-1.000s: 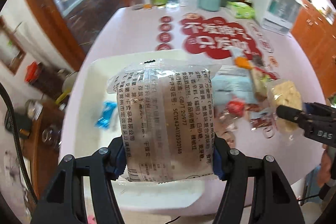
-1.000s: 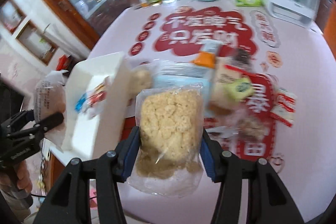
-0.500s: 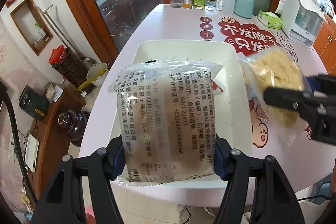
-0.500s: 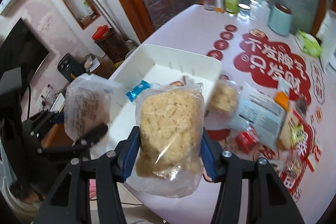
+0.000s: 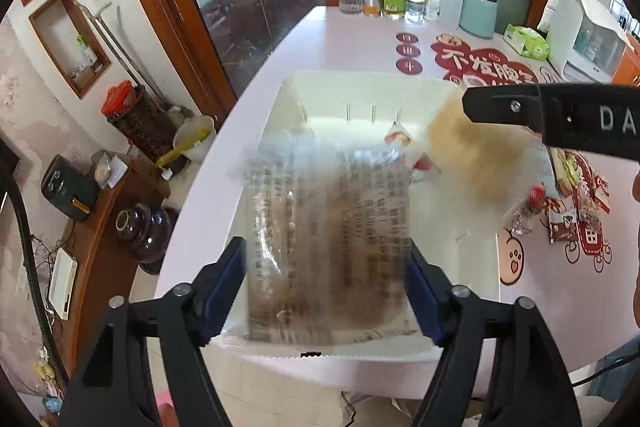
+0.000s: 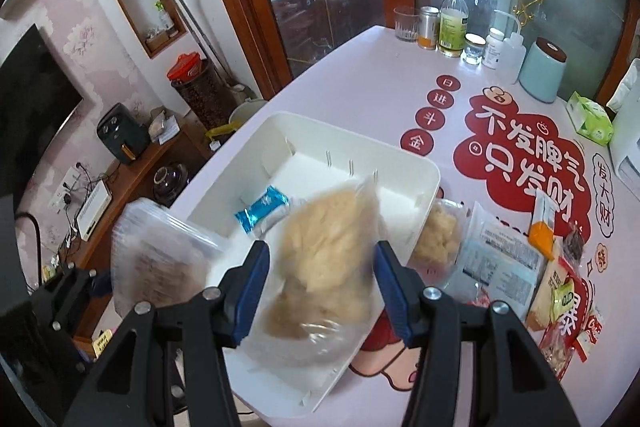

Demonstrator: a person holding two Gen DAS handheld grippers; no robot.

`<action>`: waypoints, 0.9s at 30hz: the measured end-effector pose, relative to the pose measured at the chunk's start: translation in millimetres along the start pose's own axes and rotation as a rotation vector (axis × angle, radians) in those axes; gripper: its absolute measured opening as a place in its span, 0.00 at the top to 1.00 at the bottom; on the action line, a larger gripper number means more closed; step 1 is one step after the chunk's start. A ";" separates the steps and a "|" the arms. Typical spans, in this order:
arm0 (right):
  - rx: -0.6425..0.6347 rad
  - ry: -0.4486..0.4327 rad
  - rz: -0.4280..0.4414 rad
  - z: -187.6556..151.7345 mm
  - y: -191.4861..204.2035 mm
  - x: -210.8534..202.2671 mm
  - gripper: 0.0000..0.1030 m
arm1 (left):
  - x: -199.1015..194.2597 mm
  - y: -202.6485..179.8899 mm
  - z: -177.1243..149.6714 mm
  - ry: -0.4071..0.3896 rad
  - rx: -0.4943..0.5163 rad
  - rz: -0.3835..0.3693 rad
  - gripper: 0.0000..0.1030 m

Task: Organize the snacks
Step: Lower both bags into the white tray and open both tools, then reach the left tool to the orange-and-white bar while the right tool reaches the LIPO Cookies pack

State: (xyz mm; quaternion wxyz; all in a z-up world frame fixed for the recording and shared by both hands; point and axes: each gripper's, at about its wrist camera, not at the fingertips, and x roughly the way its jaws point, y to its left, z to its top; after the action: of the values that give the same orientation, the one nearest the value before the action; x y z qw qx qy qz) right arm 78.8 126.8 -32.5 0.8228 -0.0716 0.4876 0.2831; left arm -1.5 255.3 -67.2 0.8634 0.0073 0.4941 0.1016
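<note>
**Two snack packets over the white bin**

The left gripper [image 5: 326,291] has a clear printed packet [image 5: 328,243] between its blue pads, over the near end of the white plastic bin [image 6: 416,199]. Its jaws are opening and the packet is smeared with blur; black Chinese print runs down the wrapper but cannot be read here. Whether the pads press on it I cannot tell.

The right gripper [image 6: 318,281] has a clear bag of pale, crumbly snack [image 6: 324,255] between its pads, tilted over the bin's right side. It too is blurred, so I cannot tell if the grip is firm. In the left view that gripper's black finger shows the white letters "DA".

In the bin lies a small blue-and-white wrapped sweet [image 6: 262,211]. More packets sit in a heap [image 6: 504,259] on the pink table [image 6: 360,79] just right of the bin, on a red design with large white Chinese characters; red discs beside it read 日, 进, 斗, 金. At the far edge stand a glass, bottles and a pale blue canister [image 6: 542,71].
</note>
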 end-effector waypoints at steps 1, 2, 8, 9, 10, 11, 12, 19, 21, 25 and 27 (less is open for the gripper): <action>0.002 -0.007 0.005 2.1 -0.1 -1.1 0.47 | -2.6 0.0 1.1 -0.015 0.001 0.006 0.25; 0.002 -0.012 0.008 4.1 -0.3 -2.3 0.47 | -5.2 -0.5 2.7 -0.028 0.003 0.015 0.22; -0.004 -0.043 0.009 4.8 -0.8 -11.9 0.45 | -16.1 -1.1 13.6 -0.075 -0.014 0.036 0.05; -0.006 -0.043 0.007 3.7 -0.4 -12.7 0.45 | -16.4 -1.3 14.5 -0.073 -0.016 0.031 0.05; -0.009 -0.042 0.007 2.3 -0.2 -13.5 0.45 | -17.0 -1.4 15.1 -0.072 -0.017 0.027 0.05; -0.012 -0.042 0.009 0.4 0.0 -14.8 0.45 | -17.1 -2.7 15.9 -0.072 -0.016 0.024 0.05; -0.017 -0.043 0.011 -1.4 0.3 -16.4 0.45 | -16.6 -4.0 17.1 -0.071 -0.014 0.024 0.05; -0.028 -0.041 0.027 -15.1 -3.2 -23.1 0.45 | -18.5 -11.1 16.4 -0.075 0.013 0.021 0.05; -0.029 -0.040 0.028 -18.9 -4.7 -24.6 0.45 | -19.8 -13.4 16.9 -0.077 0.021 0.023 0.05; -0.026 -0.034 0.027 -26.0 -7.8 -25.8 0.45 | -20.3 -16.7 19.2 -0.078 0.034 0.020 0.05; -0.020 -0.028 0.029 -31.4 -11.0 -26.3 0.45 | -19.9 -18.9 19.4 -0.076 0.042 0.015 0.05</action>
State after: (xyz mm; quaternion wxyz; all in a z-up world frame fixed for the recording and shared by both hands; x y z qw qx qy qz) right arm 51.2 94.9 -28.2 0.8245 -0.0688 0.4742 0.3010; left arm 8.5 234.9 -42.5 0.8804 0.0332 0.4629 0.0974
